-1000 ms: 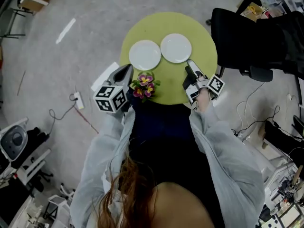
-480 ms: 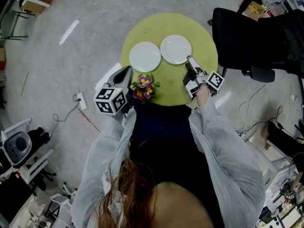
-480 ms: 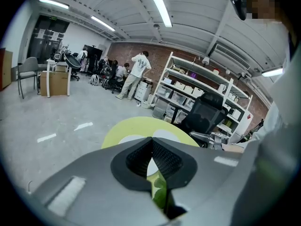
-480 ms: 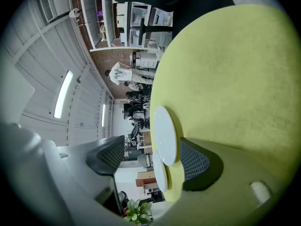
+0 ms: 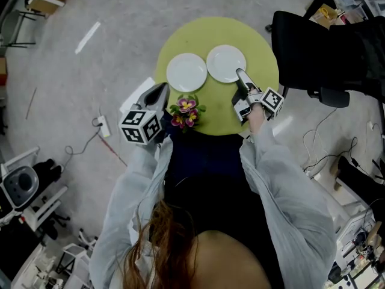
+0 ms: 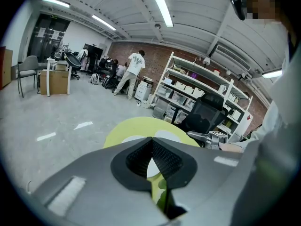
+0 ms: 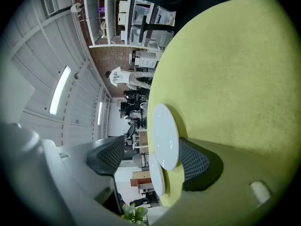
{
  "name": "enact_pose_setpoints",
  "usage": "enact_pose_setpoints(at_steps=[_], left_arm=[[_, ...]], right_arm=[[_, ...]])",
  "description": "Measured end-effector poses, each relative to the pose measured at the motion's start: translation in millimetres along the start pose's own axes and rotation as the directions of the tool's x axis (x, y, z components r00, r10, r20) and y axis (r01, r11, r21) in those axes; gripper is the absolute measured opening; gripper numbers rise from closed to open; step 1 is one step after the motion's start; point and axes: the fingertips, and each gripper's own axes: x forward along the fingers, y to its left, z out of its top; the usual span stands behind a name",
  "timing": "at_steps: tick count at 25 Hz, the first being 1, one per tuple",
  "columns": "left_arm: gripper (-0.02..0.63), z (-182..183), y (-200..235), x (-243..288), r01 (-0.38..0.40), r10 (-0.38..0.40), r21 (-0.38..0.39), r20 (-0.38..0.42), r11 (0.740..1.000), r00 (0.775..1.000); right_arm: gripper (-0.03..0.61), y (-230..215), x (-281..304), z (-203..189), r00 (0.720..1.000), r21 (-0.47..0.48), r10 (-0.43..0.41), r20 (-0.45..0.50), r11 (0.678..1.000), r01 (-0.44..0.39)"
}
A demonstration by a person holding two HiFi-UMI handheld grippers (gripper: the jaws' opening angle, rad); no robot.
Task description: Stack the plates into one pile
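Two white plates lie side by side on the round green table: the left plate and the right plate. My right gripper is at the right plate's near rim. In the right gripper view, its jaws stand open around that plate's edge, one pad low by the tabletop and the other clear of it; the second plate lies beyond. My left gripper hangs at the table's near left edge, shut and holding nothing, with both plates ahead.
A small pot of pink and yellow flowers stands at the table's near edge between the grippers. A black office chair is close on the right. Cables and a power strip lie on the floor at left. Shelves and people stand far behind.
My right gripper has edged forward, bringing its open jaws up to the right plate's rim. The left gripper has stayed in place.
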Motion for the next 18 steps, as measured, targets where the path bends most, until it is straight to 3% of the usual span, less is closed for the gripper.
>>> enact_pose_setpoints(at_steps=[5, 12, 18], left_arm=[[0.011, -2.7, 3.8, -2.6, -0.005, 0.005, -0.007, -0.004, 1.0, 1.0], [0.011, -7.2, 7.0, -7.0, -0.012, 0.012, -0.016, -0.005, 1.0, 1.0], [0.011, -7.1, 6.0, -10.1, -0.013, 0.013, -0.017, 0.002, 1.0, 1.0]], right_arm=[[0.315, -4.0, 6.0, -2.8, 0.997, -0.052, -0.079, -0.017, 0.996, 0.078], [0.042, -33.0, 1.1, 1.7, 0.972, -0.028, -0.236, 0.011, 0.971, 0.236], [0.021, -33.2, -2.1, 3.6, 0.973, 0.012, -0.226, 0.047, 0.974, 0.226]])
